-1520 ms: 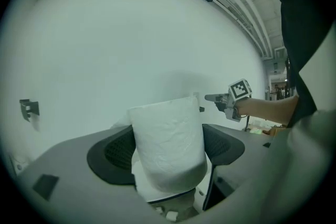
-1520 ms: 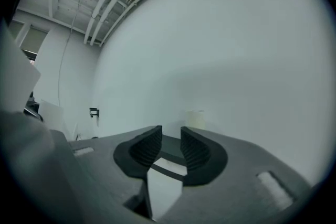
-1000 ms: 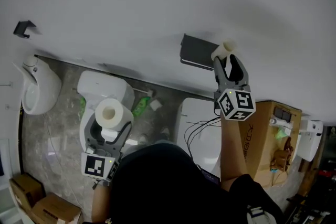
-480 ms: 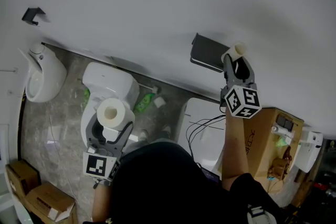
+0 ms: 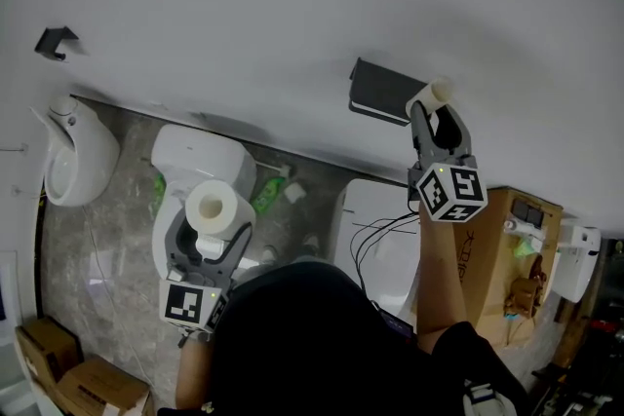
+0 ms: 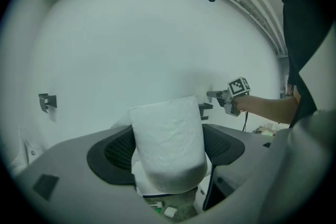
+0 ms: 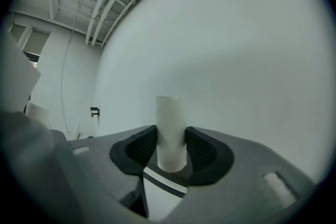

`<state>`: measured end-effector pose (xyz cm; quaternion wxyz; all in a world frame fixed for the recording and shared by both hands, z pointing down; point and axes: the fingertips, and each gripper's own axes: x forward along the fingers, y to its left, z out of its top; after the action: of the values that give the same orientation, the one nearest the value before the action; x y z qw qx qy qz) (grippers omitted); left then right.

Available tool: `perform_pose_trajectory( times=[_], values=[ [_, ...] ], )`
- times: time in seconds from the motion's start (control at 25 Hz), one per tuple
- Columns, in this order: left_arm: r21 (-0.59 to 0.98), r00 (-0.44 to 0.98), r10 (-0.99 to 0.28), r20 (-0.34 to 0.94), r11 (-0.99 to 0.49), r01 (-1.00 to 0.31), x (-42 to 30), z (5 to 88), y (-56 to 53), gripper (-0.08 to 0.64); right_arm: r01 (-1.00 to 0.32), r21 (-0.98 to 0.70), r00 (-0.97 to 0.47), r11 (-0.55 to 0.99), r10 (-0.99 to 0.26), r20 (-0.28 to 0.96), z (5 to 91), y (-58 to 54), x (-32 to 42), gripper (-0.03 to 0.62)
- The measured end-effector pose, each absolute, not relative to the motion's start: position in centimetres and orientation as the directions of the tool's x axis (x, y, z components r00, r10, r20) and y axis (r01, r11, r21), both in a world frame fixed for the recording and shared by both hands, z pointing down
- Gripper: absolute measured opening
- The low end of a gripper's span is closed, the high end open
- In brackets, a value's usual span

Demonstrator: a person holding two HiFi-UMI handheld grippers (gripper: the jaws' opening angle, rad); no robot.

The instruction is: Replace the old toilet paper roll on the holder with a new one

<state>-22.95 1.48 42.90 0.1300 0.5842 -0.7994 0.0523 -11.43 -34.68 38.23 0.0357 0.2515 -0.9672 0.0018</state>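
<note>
One holder (image 5: 380, 93), unseen from right claw (image 5: 435, 112)

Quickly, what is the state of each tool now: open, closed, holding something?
Left tool: closed on the full white toilet paper roll.
Right tool: closed on the empty pale cardboard tube.

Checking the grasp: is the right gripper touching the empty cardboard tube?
Touching. Right gripper view: the right gripper clamps the cardboard tube between both pads.

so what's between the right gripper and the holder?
The old cardboard tube, clamped by the right gripper. Head view shows it at the right end of the holder; right gripper view shows bare wall past it.
</note>
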Motion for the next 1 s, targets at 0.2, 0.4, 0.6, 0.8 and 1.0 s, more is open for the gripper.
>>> perform_pose_trajectory(
  times=[0.2, 0.4, 0.6, 0.8, 1.0],
  values=[
    [0.037, -0.234, -0.944, 0.231, 0.249, -0.968, -23.7, 43.3, 1.9, 0.407, -0.497, -0.001, -0.865, 0.868, -0.496, 0.076, 38.0, -31.5, -9.7, 0.173],
    [0.045, -0.174, -0.964, 0.204, 0.186, -0.981, -23.5, 43.0, 1.4, 0.407, -0.51, -0.01, -0.856, 0.86, -0.507, 0.099, 38.9, -28.1, -7.5, 0.173],
    [0.05, -0.106, -0.972, 0.208, 0.119, -0.992, -23.2, 43.4, 0.5, 0.407, -0.535, -0.024, -0.84, 0.844, -0.529, 0.119, 39.7, -25.1, -5.0, 0.173],
    [0.083, -0.001, -0.98, 0.2, 0.018, -0.996, -21.0, 43.1, -0.9, 0.407, -0.563, -0.031, -0.821, 0.826, -0.554, 0.14, 41.1, -21.9, -2.4, 0.173],
    [0.1, 0.07, -0.976, 0.208, -0.05, -0.994, -19.7, 42.9, -1.9, 0.407, -0.585, -0.047, -0.804, 0.809, -0.571, 0.166, 42.5, -19.3, -0.5, 0.173]
  ],
)
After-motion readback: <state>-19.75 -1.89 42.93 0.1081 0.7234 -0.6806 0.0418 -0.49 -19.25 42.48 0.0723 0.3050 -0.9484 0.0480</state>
